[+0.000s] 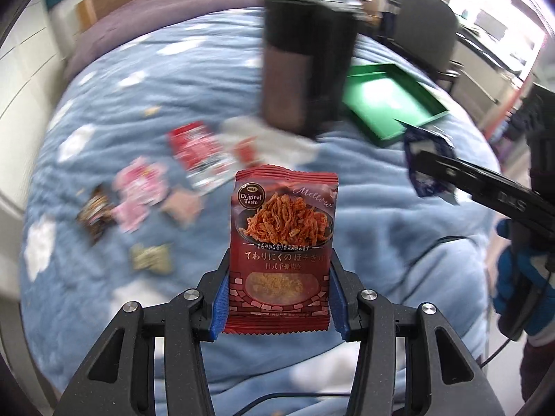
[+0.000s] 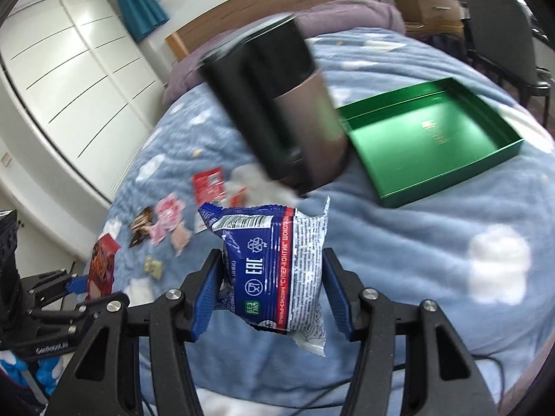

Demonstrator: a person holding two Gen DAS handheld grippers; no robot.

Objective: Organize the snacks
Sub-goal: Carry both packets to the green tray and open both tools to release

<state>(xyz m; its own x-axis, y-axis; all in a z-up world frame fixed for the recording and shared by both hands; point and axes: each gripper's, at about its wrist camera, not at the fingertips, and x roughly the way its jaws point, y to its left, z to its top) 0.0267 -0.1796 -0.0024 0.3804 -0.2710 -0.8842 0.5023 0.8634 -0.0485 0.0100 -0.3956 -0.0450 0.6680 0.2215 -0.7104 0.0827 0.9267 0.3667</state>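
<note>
The left claw (image 1: 279,298) pinches a flat, glossy red snack packet (image 1: 282,242) between its 2 ribbed blue pads (image 1: 219,303), holding it upright above the bed (image 1: 173,79); the packet has crimped, serrated top and bottom edges and a printed picture of shredded meat. The right claw (image 2: 270,298) is closed on a puffy blue-and-white foil pouch (image 2: 277,270), crinkled and twisted sideways, with white printed text along its seam. Both are held over a fleecy light-blue blanket (image 2: 416,249) patterned with soft white cloud shapes. On it rests a shallow rectangular green tray (image 2: 430,138) with a shiny metallic floor and low straight walls. Beside the tray stands a tall cylindrical canister (image 2: 277,104), black on top and matte brown below, blurred in both views. Further left, small wrappers lie scattered on the blanket: a red-and-white packet (image 1: 199,152), crumpled pink wrappers (image 1: 138,194), a dark brown wrapper (image 1: 93,213) and a small olive-coloured wrapper (image 1: 152,258).
</note>
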